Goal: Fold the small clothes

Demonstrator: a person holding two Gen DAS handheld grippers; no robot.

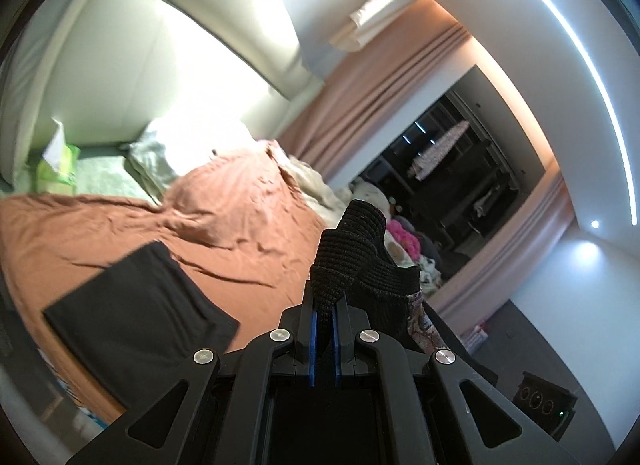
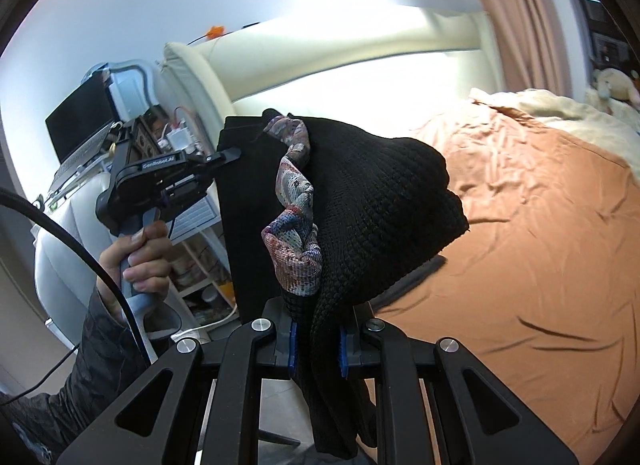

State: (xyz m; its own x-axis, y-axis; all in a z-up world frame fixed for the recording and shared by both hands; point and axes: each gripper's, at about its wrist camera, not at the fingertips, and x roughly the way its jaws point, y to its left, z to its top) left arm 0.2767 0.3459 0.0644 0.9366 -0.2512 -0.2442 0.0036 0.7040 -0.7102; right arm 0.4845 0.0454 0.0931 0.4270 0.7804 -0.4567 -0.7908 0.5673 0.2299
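Risk: sock (image 2: 384, 201), clenched between left claw (image 1: 324, 301) and right claw (image 2: 316, 329) above bed (image 2: 520, 265), may slip free, being pinched only at its edges.

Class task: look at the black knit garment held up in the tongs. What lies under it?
Under the black knit garment lies the rust-orange bedsheet, wrinkled. The hanging cloth covers the sheet directly below it, so anything lying there cannot be seen.

Room's lit pretty bright; the padded headboard (image 1: 132, 77) is totally blown out, and a ceiling light strip (image 1: 592, 93) glares white. Fisheye bends everything near the edges; the bedsheet (image 1: 224, 221) looks slightly motion-smeared.
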